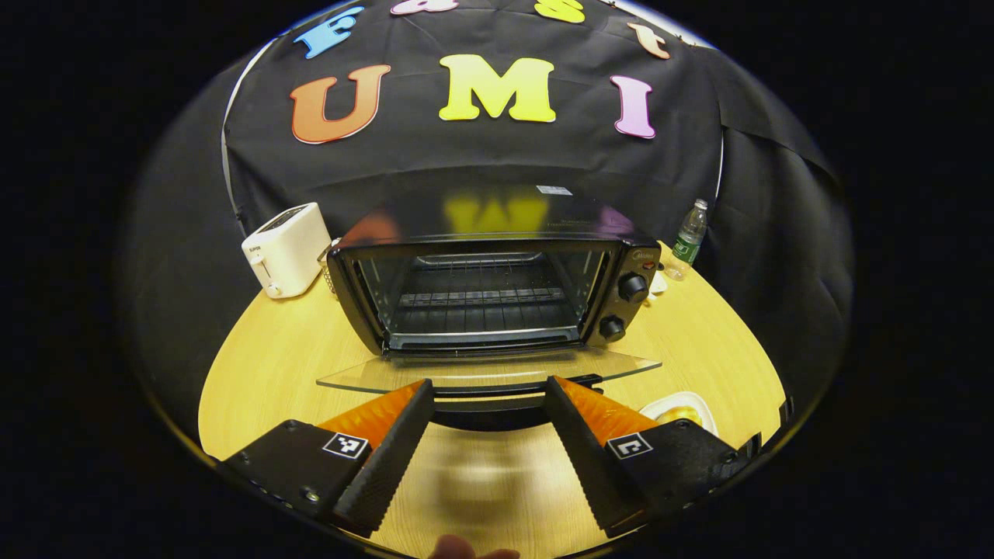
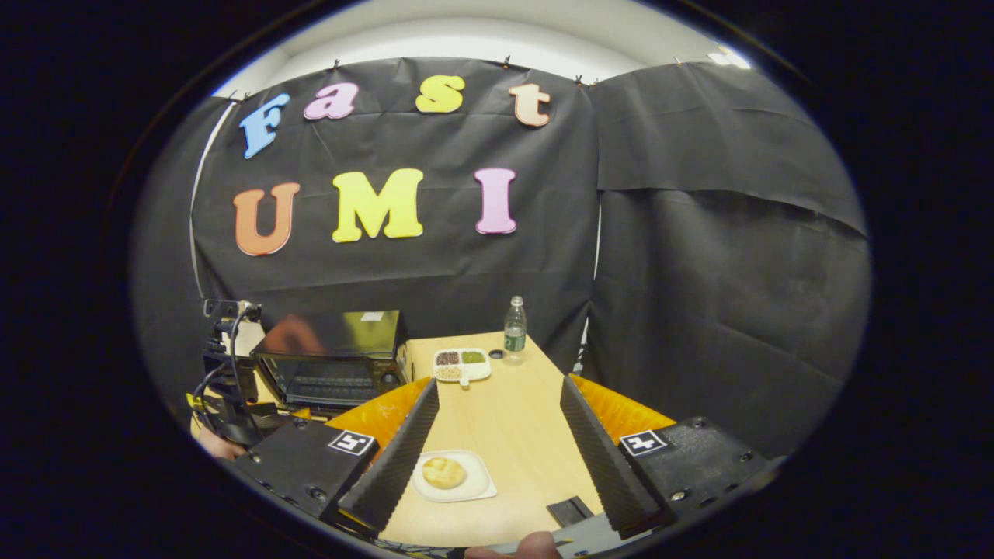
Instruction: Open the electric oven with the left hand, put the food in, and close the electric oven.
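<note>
Wood table [image 2: 505,411] w/ open oven [image 1: 481,287] (black cloth walls); both claws [image 1: 485,435] [image 2: 497,458] spread open, empty.

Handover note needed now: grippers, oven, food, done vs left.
Left gripper: jaws open, either side of the handle of the lowered oven door, holding nothing.
Right gripper: jaws open, empty, above the table.
Oven: door down, rack bare.
Bun: on its white plate, table edge, below the right gripper.
Done: oven opened.
Left: load bun, close door.
</note>
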